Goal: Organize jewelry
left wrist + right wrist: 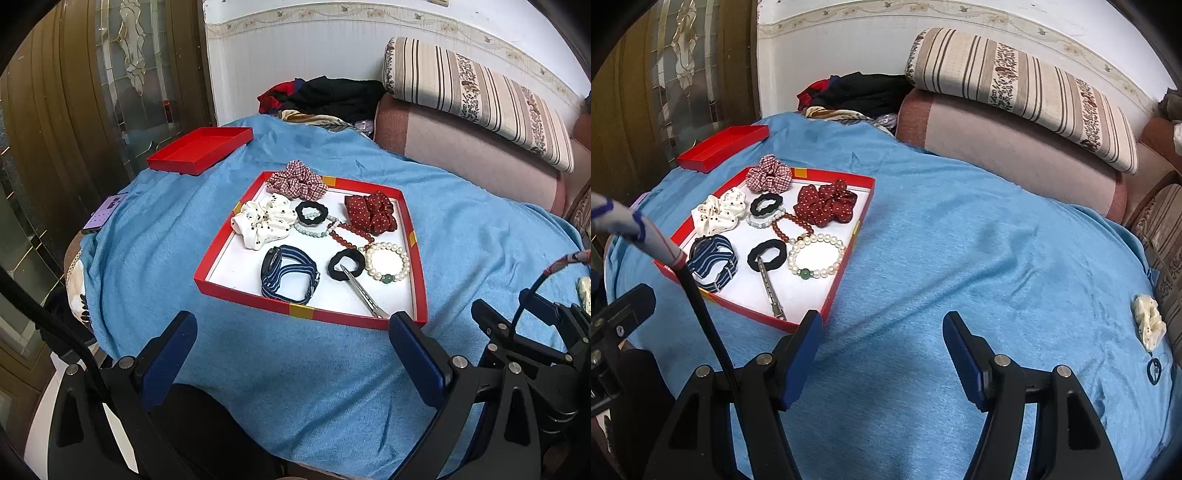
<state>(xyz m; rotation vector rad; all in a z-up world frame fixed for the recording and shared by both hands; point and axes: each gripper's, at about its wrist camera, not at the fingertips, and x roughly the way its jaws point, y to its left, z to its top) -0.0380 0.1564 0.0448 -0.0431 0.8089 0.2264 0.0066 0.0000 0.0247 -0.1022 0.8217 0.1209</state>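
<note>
A red tray (236, 243) (860, 218) with a white floor lies on the blue cloth. It holds a plaid scrunchie (297, 180), a white dotted scrunchie (264, 221), a red dotted scrunchie (371, 213), two black hair ties (312, 213) (346, 264), a pearl bracelet (388, 262) (816, 256), a red bead bracelet (345, 234), a pale bead bracelet (314, 230), a striped watch (290, 273) and a metal hair clip (364, 293). My left gripper (291, 332) is open and empty just in front of the tray. My right gripper (882, 332) is open and empty to the tray's right.
A red lid (201, 149) lies at the far left of the cloth, a phone (105, 214) near it. Another white scrunchie (1148, 321) and a thin dark band (1154, 367) lie at the cloth's right edge. Sofa cushions (1015, 147) and piled clothes (325, 98) are behind.
</note>
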